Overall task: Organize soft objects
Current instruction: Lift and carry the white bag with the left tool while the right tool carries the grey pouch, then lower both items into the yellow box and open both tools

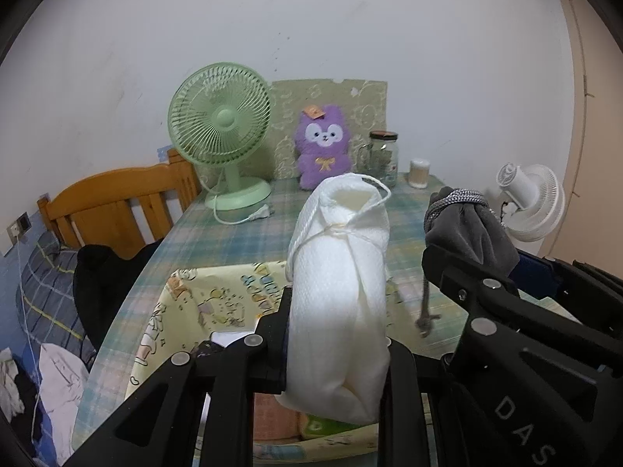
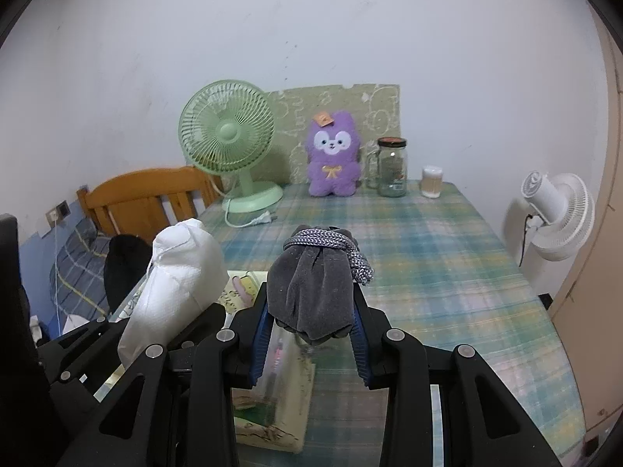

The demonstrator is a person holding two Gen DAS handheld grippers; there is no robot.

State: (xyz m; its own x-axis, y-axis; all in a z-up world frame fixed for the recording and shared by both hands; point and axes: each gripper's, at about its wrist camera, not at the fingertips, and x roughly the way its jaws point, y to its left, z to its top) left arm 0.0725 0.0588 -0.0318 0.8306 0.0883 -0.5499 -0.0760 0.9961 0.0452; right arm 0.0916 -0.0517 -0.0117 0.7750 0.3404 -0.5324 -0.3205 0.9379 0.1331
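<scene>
My left gripper point(image 1: 335, 334) is shut on a white drawstring pouch point(image 1: 338, 272) and holds it upright above a yellow cartoon-print box point(image 1: 202, 303). The pouch also shows in the right wrist view point(image 2: 175, 280). My right gripper point(image 2: 311, 311) is shut on a grey velvet drawstring pouch point(image 2: 311, 284) with a silver cord, held above the table. It shows at the right of the left wrist view point(image 1: 467, 225). A purple plush toy point(image 2: 333, 159) sits at the table's back against a green board.
The plaid-covered table point(image 2: 428, 253) carries a green desk fan point(image 2: 233, 144), a glass jar point(image 2: 392, 167) and a small cup point(image 2: 432, 182) at the back. A white fan point(image 2: 553, 214) stands off the right edge. A wooden bed frame point(image 2: 148, 194) and bedding lie left.
</scene>
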